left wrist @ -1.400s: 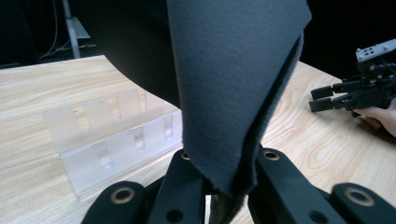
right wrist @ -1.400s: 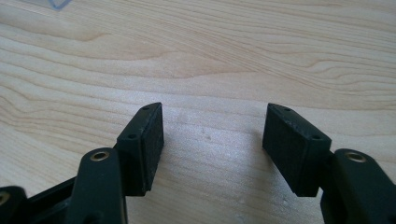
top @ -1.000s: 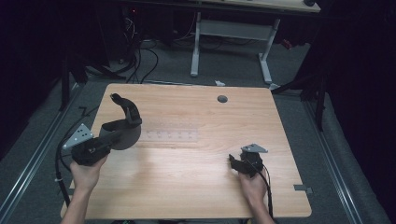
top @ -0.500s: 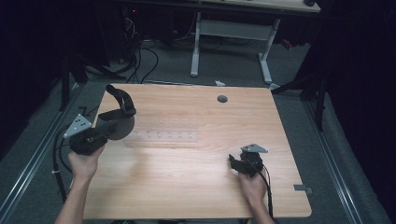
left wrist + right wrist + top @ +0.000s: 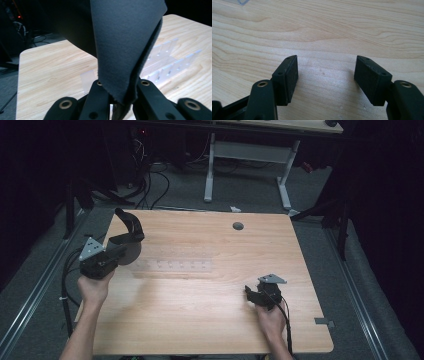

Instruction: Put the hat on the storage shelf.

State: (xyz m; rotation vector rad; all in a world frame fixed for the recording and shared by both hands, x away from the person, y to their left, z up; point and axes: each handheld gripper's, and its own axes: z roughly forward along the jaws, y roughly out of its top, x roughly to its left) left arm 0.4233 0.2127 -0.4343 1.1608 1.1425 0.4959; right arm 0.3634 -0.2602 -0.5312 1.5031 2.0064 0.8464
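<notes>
Since the earlier frame, the left gripper [image 5: 121, 251] had carried its dark grey cloth [image 5: 129, 226] toward nine o'clock, from farther in on the wooden table [image 5: 200, 320] to its left edge. Its jaws were clamped tight on the cloth's lower edge, and in the left gripper view the cloth [image 5: 125, 45] rose as a folded sheet from between them. From above, the cloth curled up and away toward twelve o'clock, held clear of the tabletop. A clear plastic divider tray [image 5: 172, 266] lay flat on the table just toward three o'clock of that gripper. The right gripper [image 5: 252, 295] had kept its place near five o'clock on the table, well apart from the cloth. Its jaws stood wide apart over bare wood, with nothing between its pads [image 5: 289, 77].
</notes>
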